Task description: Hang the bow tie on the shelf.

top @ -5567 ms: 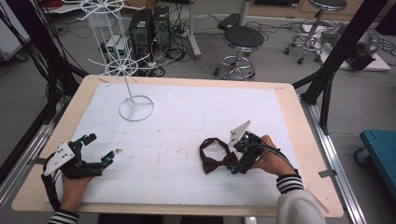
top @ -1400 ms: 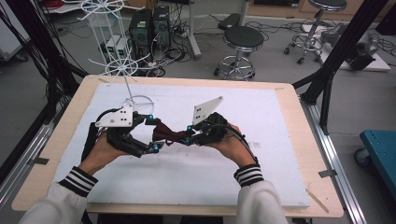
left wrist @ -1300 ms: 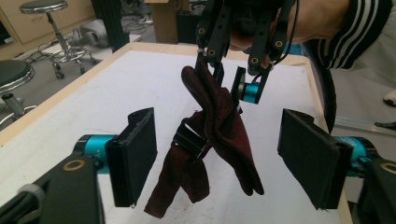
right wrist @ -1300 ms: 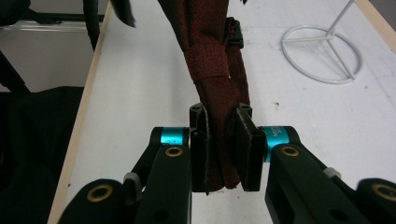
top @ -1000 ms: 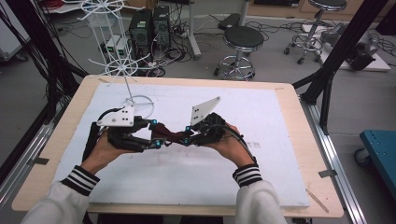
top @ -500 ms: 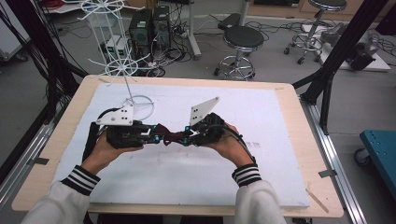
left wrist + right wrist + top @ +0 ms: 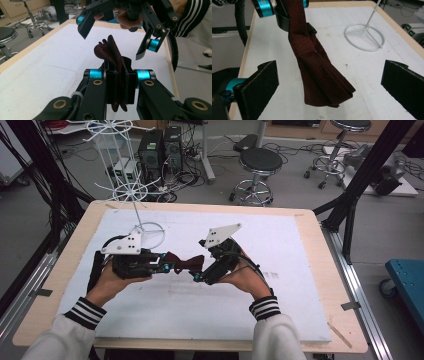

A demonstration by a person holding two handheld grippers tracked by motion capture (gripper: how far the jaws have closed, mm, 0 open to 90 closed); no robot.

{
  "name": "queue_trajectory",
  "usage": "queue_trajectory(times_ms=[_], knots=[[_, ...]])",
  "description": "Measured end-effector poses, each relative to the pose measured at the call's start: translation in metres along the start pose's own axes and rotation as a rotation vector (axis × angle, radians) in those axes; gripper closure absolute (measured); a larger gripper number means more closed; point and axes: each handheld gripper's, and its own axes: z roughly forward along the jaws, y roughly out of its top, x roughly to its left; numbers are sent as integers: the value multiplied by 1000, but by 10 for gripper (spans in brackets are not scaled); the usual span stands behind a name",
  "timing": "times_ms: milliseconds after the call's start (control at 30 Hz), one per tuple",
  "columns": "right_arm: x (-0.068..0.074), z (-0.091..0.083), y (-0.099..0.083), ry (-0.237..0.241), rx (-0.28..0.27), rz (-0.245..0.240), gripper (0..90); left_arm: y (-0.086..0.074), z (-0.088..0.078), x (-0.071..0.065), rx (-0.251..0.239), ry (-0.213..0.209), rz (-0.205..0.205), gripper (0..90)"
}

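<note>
**A:** High view, read left to right: left gripper (image 7: 167, 266) pinched tight on 1 wing of the dark red bow tie (image 7: 185, 264), holding it clear above the white mat (image 7: 300, 250) near the table's middle. Then the right gripper (image 7: 197, 276), facing it. Wire stand (image 7: 135, 195) behind, at far left.

**B:** State of the right jaws?

**A:** Just been opening, now spread wide. In the right gripper view, free wing hanging between the 2 pads (image 7: 262, 82), touching neither.

**B:** Long axis of the tie?

**A:** Running from 1 gripper to the other, left to right in the high view. Pinched end at left, loose end pointing into the right gripper's gap. Seen along the left gripper's jaws, folded cloth rising straight ahead toward the open jaws opposite.

**B:** Nearer hand for the next move?

**A:** Probably the left, as the sole grip on the tie. Right hand near the free wing, yet released. Stand well apart, behind and left of the left hand.
</note>
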Motion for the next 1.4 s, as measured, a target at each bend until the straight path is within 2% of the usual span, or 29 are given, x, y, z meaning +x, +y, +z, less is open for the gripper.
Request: queue_trajectory(times_ms=[67, 167, 333, 633, 767, 1133, 1200, 1267, 1400], knots=[[0, -2, 0, 11, -10, 15, 6, 0, -2, 1, -6, 7, -5, 840], [2, -6, -2, -2, -11, 37, 6, 1, -5, 2, -14, 17, -10, 840], [3, -15, -10, -32, -41, 70, 6, 2, -14, 5, -24, 53, -20, 841], [11, -39, -33, -131, -116, 132, 6, 9, -28, 12, -37, 125, -43, 840], [15, -48, -42, -168, -139, 139, 6, 14, -32, 15, -43, 157, -50, 840], [26, -71, -75, -266, -229, 184, 6, 33, -48, 34, -38, 254, -71, 840], [28, -76, -78, -296, -202, 189, 6, 36, -51, 38, -32, 271, -76, 840], [31, -80, -82, -308, -250, 187, 6, 38, -53, 42, -27, 290, -81, 840], [34, -87, -93, -349, -269, 199, 6, 43, -57, 49, -18, 322, -91, 840]])
